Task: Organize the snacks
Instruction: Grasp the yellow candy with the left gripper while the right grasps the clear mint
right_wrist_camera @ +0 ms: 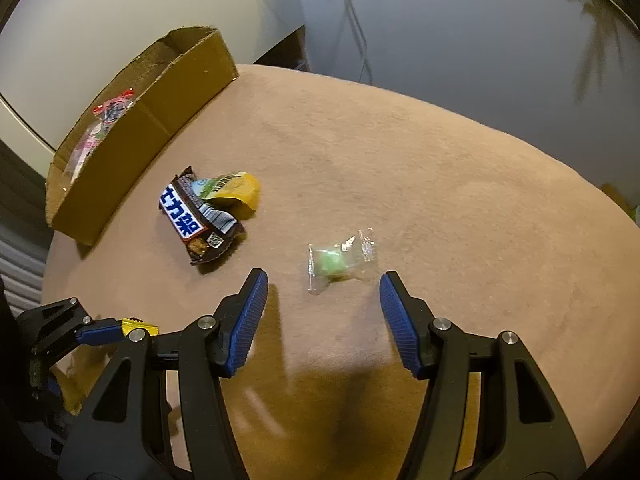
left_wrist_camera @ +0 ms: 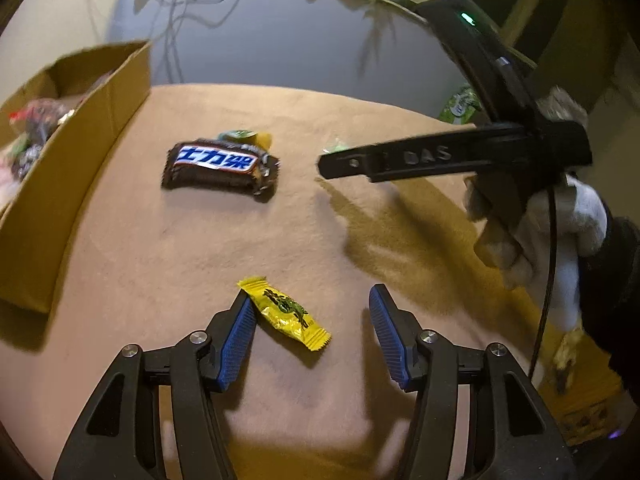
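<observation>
Together the two wrist cameras are covering one tan cloth-covered table [right_wrist_camera: 440, 184], each showing something the other misses.

The left wrist view is showing the left gripper [left_wrist_camera: 312, 306] standing open over a yellow wrapped candy [left_wrist_camera: 285, 313]. One end of the candy is lying against the left blue pad [left_wrist_camera: 236, 344], while the right pad is standing clear of it, so nothing is being squeezed. This view is also catching a gloved hand [left_wrist_camera: 560, 232] holding the other tool at the right edge, and a green packet [left_wrist_camera: 460, 106] at the far edge of the table.

The right wrist view is showing the right gripper [right_wrist_camera: 323, 286] open as well, its pads sitting on either side of a clear-wrapped green candy [right_wrist_camera: 334, 262] without touching it. From the left camera that candy is appearing only as a small green patch behind the other tool.

Both views are showing the brown chocolate bar [right_wrist_camera: 198, 220] lying beside the cardboard box [right_wrist_camera: 132, 148], which is holding several snacks. The yellow pouch [right_wrist_camera: 236, 192] tucked against the bar is showing plainly only from the right camera.
</observation>
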`<action>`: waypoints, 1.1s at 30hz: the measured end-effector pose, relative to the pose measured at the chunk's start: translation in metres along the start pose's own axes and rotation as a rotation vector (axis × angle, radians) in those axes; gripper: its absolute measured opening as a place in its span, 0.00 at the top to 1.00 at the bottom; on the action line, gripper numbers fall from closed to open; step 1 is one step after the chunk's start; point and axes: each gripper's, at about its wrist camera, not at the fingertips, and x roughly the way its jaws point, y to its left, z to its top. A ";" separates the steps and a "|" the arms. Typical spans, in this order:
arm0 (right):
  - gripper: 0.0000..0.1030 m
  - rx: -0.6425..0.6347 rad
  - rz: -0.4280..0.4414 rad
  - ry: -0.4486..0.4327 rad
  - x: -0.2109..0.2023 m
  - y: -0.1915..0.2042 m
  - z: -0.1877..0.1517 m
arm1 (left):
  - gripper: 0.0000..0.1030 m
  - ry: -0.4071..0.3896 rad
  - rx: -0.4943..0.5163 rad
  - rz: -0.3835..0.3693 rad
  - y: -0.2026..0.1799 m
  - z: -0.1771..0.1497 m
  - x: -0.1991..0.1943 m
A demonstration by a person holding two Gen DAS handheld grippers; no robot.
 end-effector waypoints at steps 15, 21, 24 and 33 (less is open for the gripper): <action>0.64 -0.090 -0.117 -0.048 0.003 0.029 -0.004 | 0.85 -0.028 0.039 0.110 0.001 0.002 -0.014; 0.72 -0.096 -0.112 -0.074 0.001 0.026 -0.008 | 0.91 -0.025 0.031 0.104 0.005 0.002 -0.020; 0.72 -0.103 -0.103 -0.073 -0.001 0.026 -0.009 | 0.91 -0.022 0.025 0.099 0.008 0.007 -0.018; 0.58 -0.165 -0.094 -0.047 0.001 0.033 -0.002 | 0.91 -0.021 -0.011 0.063 0.018 0.011 -0.020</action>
